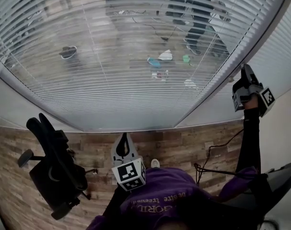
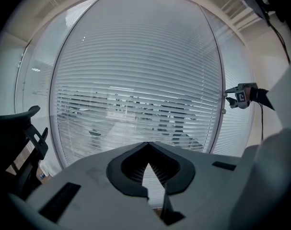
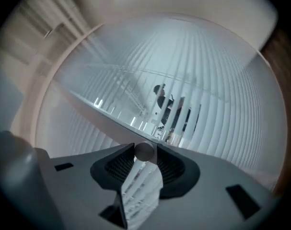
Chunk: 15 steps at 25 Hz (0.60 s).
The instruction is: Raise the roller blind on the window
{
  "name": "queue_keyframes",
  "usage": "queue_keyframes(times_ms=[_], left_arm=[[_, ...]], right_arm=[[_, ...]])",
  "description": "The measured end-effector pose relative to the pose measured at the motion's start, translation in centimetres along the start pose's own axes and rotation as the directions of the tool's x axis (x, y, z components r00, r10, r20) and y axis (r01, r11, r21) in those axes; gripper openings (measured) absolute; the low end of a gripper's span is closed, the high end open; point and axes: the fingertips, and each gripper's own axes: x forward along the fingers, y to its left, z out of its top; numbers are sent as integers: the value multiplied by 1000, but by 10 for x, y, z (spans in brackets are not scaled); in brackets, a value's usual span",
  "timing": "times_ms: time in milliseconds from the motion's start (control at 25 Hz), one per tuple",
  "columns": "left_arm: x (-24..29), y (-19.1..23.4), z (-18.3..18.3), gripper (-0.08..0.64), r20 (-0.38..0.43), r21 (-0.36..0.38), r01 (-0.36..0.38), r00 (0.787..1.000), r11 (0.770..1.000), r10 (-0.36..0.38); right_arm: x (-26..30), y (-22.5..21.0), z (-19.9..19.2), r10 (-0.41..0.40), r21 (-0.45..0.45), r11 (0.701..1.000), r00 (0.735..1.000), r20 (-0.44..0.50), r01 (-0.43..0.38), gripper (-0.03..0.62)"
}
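A white slatted blind (image 1: pixel 135 56) hangs fully down over the big window, also seen in the left gripper view (image 2: pixel 140 71) and right gripper view (image 3: pixel 217 109). My right gripper (image 1: pixel 244 72) is raised at the window's right side, beside the frame post (image 1: pixel 207 97). Its jaws are shut on a small round grey rod end (image 3: pixel 145 152), apparently the blind's control wand. From the left gripper view the right gripper (image 2: pixel 230 96) shows at the frame post. My left gripper (image 1: pixel 124 138) hangs low before my body, jaw tips together (image 2: pixel 146 145), holding nothing.
A black office chair (image 1: pixel 54 171) stands to the left on the wooden floor (image 1: pixel 183 143); its arm shows at the left (image 2: pixel 20 138). A black cable (image 1: pixel 212 152) trails on the floor below my right arm. A white wall (image 1: pixel 279 123) closes the right side.
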Motion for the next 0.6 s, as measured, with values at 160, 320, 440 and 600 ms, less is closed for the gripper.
queue_keyframes(times_ms=[160, 320, 440, 600], left_arm=[[0, 1, 3, 1, -2, -2, -2, 1000, 1000, 2], [-1, 0, 5, 0, -2, -2, 2, 1000, 1000, -2], [0, 0, 4, 0, -3, 2, 5, 1000, 1000, -5], [1, 1, 4, 2, -1, 6, 0, 1000, 1000, 0]], right_arm=[[-2, 12, 6, -78, -525, 849, 997, -29, 51, 139], [-3, 14, 1, -179, -912, 408, 983, -33, 43, 166], [2, 7, -12, -237, -995, 101, 971, -27, -3, 166], [4, 10, -14, -229, -990, -143, 973, 27, -6, 164]])
